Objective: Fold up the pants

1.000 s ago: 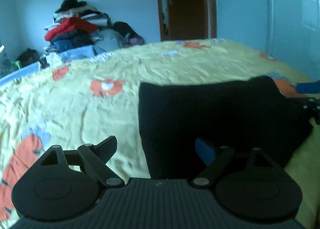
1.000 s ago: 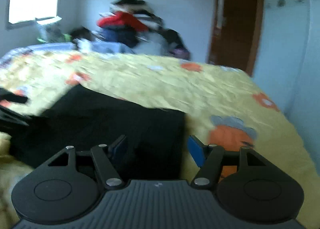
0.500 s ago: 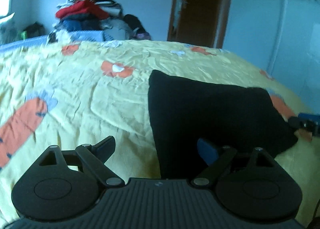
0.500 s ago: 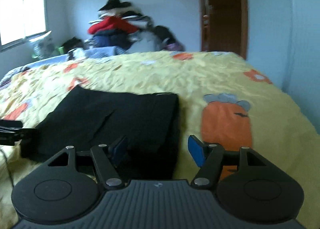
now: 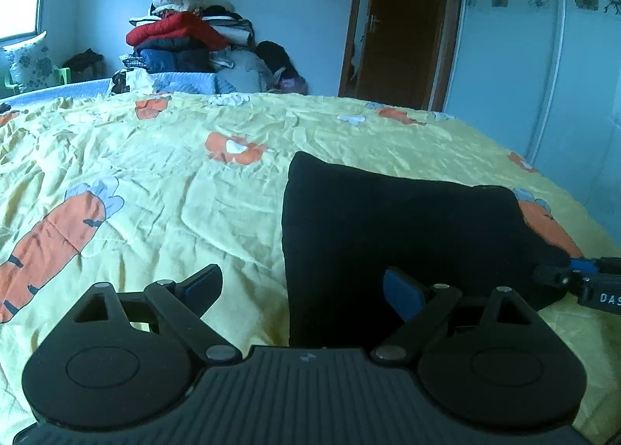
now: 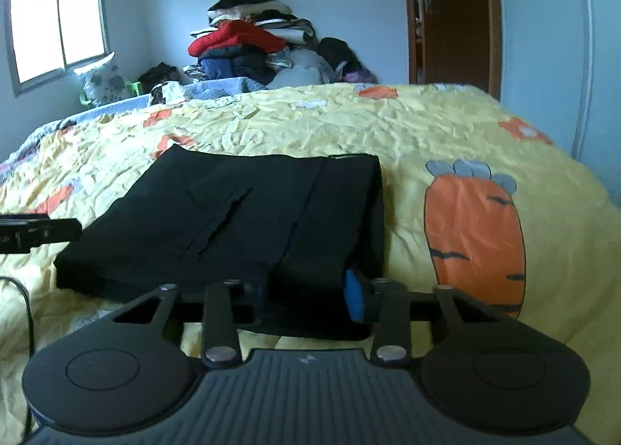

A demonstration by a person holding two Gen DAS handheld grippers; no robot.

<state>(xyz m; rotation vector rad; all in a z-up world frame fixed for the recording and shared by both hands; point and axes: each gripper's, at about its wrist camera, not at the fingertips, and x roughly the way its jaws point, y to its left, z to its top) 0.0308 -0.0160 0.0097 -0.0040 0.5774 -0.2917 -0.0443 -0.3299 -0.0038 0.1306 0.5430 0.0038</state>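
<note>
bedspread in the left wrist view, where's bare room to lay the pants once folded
Bare yellow bedspread lies left of the black pants, between the big carrot print and the orange flower print. More lies beyond the pants toward the clothes pile. It is crowded at the near right corner, where the right gripper meets the pants.

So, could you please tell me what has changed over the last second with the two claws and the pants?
The right claw has just been closing and now pinches the near edge of the folded black pants. The left claw stays wide open at the pants' other near corner, gripping nothing. The pants still lie folded on the yellow bedspread.
</note>
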